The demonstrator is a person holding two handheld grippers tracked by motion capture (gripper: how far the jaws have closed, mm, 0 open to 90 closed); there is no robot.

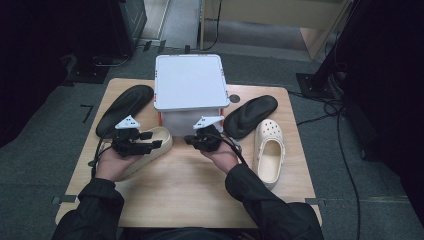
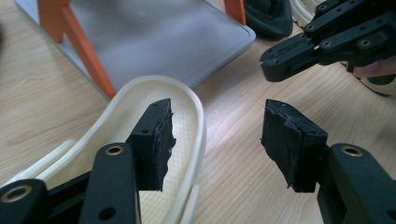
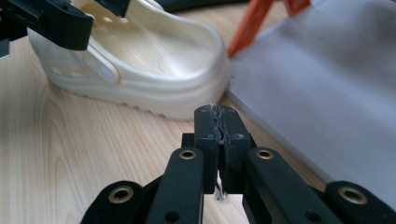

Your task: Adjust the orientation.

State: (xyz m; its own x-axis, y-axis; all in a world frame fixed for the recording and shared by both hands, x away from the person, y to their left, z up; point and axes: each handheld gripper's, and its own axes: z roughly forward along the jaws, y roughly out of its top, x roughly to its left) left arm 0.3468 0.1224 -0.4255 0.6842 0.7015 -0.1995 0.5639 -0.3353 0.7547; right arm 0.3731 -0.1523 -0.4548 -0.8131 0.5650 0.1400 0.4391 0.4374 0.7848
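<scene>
Right claw point(image 3: 219, 140) pads pressed together, left claw point(image 2: 217, 140) gaping over cream clog point(image 2: 154, 116)

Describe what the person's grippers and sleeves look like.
Both the left gripper and right gripper are black, with brass-coloured rivets, ragged dark pads, a pale three-cornered plate on top and a trailing black cable. The sleeves are black.
</scene>
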